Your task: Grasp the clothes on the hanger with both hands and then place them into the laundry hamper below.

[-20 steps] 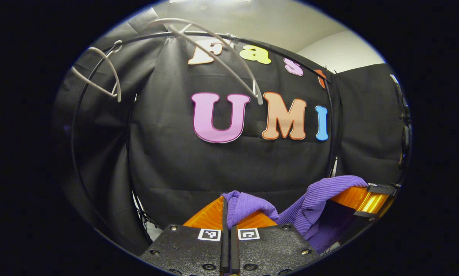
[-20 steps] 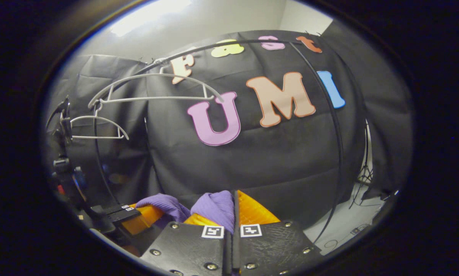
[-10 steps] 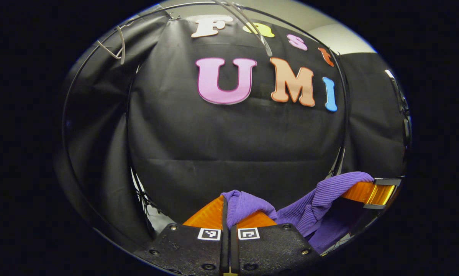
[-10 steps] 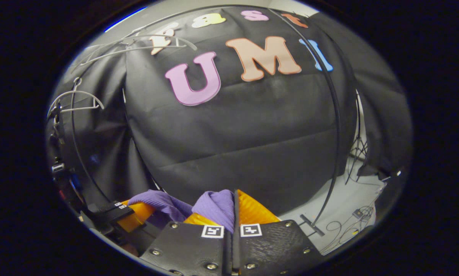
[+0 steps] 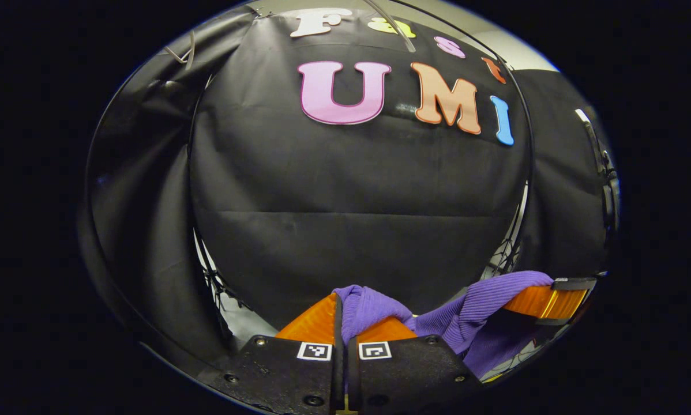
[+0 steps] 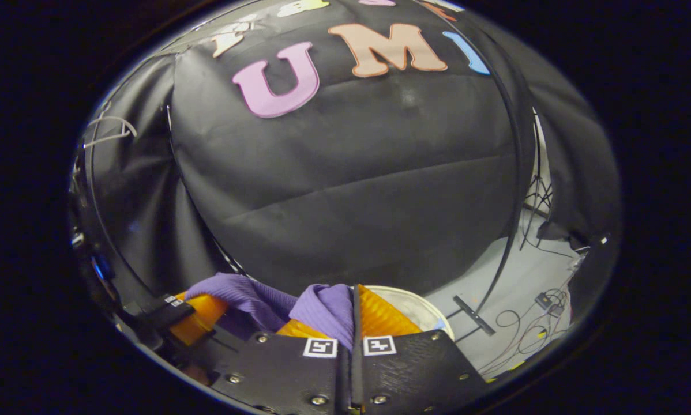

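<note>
Black cloth wall behind, grey floor at 4 o'clock | left hand-held gripper clamped tight on purple garment at 6 o'clock | right hand-held gripper likewise pinching garment, seen also at 4 o'clock in left gripper view | garment sags between them | white hamper rim just beyond right fingers | hangers at 10 o'clock

Left gripper: I'm keeping fingers squeezed together, pinching fold of purple garment between them, pointing level-ish at booth wall. Right gripper: same deal, I'm clamping both fingers on another bunch of that cloth, fingers closed tight. In left gripper view I'm seeing right gripper off to side at about same height, cloth draping across its finger. Both sitting close, side by side.
</note>
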Motion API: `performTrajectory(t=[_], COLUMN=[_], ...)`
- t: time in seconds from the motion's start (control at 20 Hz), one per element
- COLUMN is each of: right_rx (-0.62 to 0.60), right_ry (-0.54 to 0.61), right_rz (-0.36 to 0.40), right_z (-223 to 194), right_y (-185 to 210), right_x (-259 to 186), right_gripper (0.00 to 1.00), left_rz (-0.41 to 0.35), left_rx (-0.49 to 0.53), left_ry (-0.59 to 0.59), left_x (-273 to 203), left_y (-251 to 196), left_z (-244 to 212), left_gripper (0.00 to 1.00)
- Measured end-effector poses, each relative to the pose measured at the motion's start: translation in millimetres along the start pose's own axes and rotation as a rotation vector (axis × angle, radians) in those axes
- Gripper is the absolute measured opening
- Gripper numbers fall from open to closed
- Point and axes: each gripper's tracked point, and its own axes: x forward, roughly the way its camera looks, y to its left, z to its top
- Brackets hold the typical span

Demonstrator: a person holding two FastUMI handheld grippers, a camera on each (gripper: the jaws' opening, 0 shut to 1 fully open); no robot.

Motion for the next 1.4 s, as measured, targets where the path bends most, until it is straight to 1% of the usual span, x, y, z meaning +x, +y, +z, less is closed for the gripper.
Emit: performTrajectory(t=[0.15,0.2,0.35,0.45,0.5,0.55,0.6,0.65,0.7,0.75,0.8,0.85,0.9,0.95,1.0,1.05,1.25,1.3,1.4], right_rx=[0.001,-0.002,-0.018,-0.022,-0.024,-0.028,-0.039,-0.049,-0.053,-0.057,-0.062,-0.083,-0.108,-0.115,-0.114,-0.113,-0.136,-0.137,-0.132], right_ry=[0.07,0.092,0.151,0.181,0.193,0.203,0.214,0.222,0.222,0.223,0.22,0.223,0.219,0.212,0.207,0.202,0.182,0.175,0.147], right_rz=[-0.04,-0.049,-0.071,-0.082,-0.09,-0.096,-0.108,-0.124,-0.129,-0.137,-0.138,-0.154,-0.172,-0.171,-0.175,-0.177,-0.203,-0.205,-0.203], right_z=[-35,-45,-69,-84,-90,-95,-99,-102,-103,-101,-100,-98,-97,-95,-93,-92,-81,-77,-61], right_y=[-12,-15,-23,-26,-26,-27,-27,-28,-28,-26,-24,-26,-27,-27,-30,-30,-38,-38,-37], right_x=[22,25,40,49,53,56,58,61,61,60,61,60,57,51,49,45,29,26,14], right_gripper=[0.02,0.04,0.04,0.04,0.0,0.06,0.09,0.1,0.26,0.23,0.29,0.5,0.72,0.93,0.93,0.93,0.93,1.0,1.0], left_rz=[0.008,0.014,0.039,0.039,0.029,0.026,0.02,0.02,0.031,0.033,0.017,-0.002,0.0,-0.004,-0.011,-0.007,0.006,0.013,0.021], left_rx=[-0.006,-0.015,-0.032,-0.026,-0.014,0.006,0.022,0.044,0.066,0.078,0.069,0.063,0.045,0.037,0.026,0.013,-0.002,-0.002,-0.014], left_ry=[0.078,0.104,0.168,0.195,0.206,0.233,0.262,0.316,0.354,0.363,0.368,0.368,0.365,0.372,0.371,0.369,0.33,0.324,0.308], left_x=[14,19,32,41,45,48,50,49,49,49,49,48,55,47,47,46,38,34,27], left_y=[2,5,12,12,10,10,8,8,12,13,9,4,-1,1,-2,-3,-4,-2,0], left_z=[-38,-51,-84,-104,-114,-126,-137,-151,-162,-166,-169,-164,-149,-161,-160,-160,-133,-127,-117], left_gripper=[0.03,0.03,0.03,0.05,0.05,0.1,0.14,0.28,0.43,0.57,0.72,0.87,0.86,0.94,0.99,1.0,0.99,0.99,0.99])
